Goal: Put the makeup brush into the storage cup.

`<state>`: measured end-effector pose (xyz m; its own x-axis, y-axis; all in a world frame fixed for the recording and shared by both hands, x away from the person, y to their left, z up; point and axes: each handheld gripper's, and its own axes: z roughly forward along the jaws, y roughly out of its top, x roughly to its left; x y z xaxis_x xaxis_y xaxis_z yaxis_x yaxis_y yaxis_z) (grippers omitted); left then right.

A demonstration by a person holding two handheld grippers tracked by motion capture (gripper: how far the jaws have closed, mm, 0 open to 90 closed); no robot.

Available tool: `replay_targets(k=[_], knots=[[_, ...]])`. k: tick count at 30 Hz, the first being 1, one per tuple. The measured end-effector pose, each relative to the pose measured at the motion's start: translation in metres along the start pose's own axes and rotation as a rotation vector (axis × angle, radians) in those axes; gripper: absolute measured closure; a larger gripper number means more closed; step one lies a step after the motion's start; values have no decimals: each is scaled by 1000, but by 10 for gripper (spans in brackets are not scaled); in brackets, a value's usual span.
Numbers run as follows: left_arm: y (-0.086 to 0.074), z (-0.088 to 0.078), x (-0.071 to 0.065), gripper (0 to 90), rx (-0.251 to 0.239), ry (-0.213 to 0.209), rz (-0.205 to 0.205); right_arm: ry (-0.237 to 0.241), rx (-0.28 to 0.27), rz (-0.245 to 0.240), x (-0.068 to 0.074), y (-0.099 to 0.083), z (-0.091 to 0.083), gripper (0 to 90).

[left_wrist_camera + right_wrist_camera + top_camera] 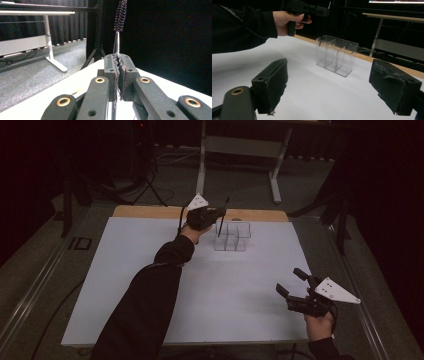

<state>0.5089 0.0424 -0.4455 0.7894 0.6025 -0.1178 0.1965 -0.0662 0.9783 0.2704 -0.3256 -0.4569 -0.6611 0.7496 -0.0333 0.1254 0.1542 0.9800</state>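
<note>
My left gripper (214, 213) is held over the far middle of the white table (150, 285), shut on a thin brush (223, 217) that stands nearly upright. The bristled end (120, 15) points up above the closed jaws (119, 60). The lower end hangs at the left end of a clear divided plastic holder (233, 236); I cannot tell whether it is inside. My right gripper (289, 280) rests near the front right of the table, open, nothing between its pads (334, 82). In the right gripper view the holder (337, 56) stands ahead, with the left gripper (312, 10) above it.
A wooden strip (150, 211) runs along the table's far edge. Beyond it stand a desk frame with white legs (276, 185) and dark tripod legs (150, 185) on the grey floor. Dark curtains close off the sides.
</note>
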Motion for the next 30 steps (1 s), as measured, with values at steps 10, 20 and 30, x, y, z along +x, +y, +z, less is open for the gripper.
replay_targets(k=[10,20,30], knots=[[-14,2,-1,865,40,26,-23,1,1,-2,0,0,0,152],[-18,3,1,674,70,91,-68,2,5,-1,1,0,1,152],[-10,-1,-6,305,115,113,-64,0,3,-1,0,0,1,151]])
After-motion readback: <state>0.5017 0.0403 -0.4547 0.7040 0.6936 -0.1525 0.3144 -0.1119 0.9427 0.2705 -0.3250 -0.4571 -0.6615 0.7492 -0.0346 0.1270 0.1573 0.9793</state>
